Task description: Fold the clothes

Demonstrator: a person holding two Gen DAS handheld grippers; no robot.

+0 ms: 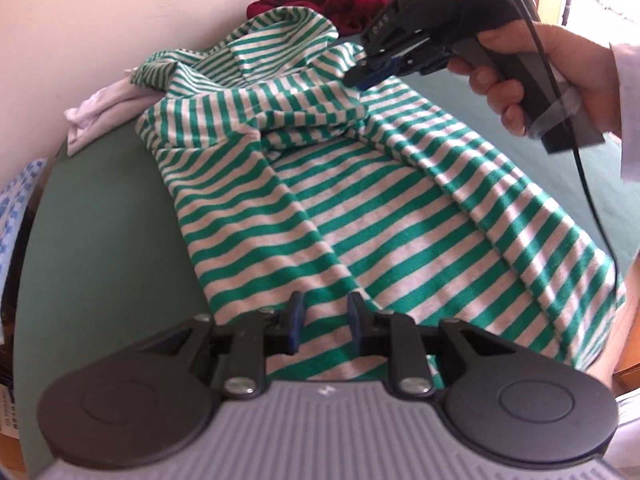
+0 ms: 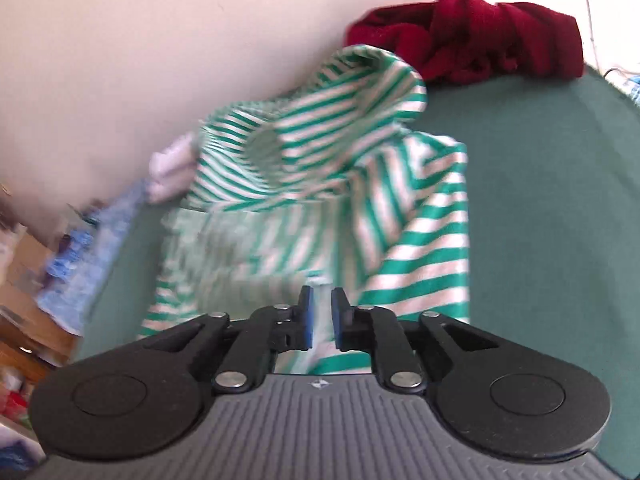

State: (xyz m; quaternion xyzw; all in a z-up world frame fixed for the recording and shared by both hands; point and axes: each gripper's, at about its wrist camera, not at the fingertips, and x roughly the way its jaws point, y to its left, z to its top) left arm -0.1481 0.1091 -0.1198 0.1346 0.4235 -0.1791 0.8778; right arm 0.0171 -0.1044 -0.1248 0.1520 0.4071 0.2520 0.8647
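A green-and-white striped shirt [image 1: 360,216] lies rumpled on a green surface [image 1: 100,240], its sides folded in toward the middle. My left gripper [image 1: 325,314] hovers over the shirt's near hem, open, with flat striped cloth showing through the gap. A hand [image 1: 540,68] holds my right gripper [image 1: 358,76] at the shirt's far right shoulder. In the blurred right wrist view the right gripper [image 2: 323,312] has its blue pads close together with pale fabric of the shirt [image 2: 424,240] pinched between them.
A dark red garment [image 1: 352,4] [image 2: 480,36] is bunched at the back against a pale wall. A white cloth [image 1: 100,108] [image 2: 168,172] lies beside the shirt's far left. Blue patterned fabric [image 2: 80,248] and clutter sit past the left edge. Bare green surface [image 2: 540,200] lies right of the shirt.
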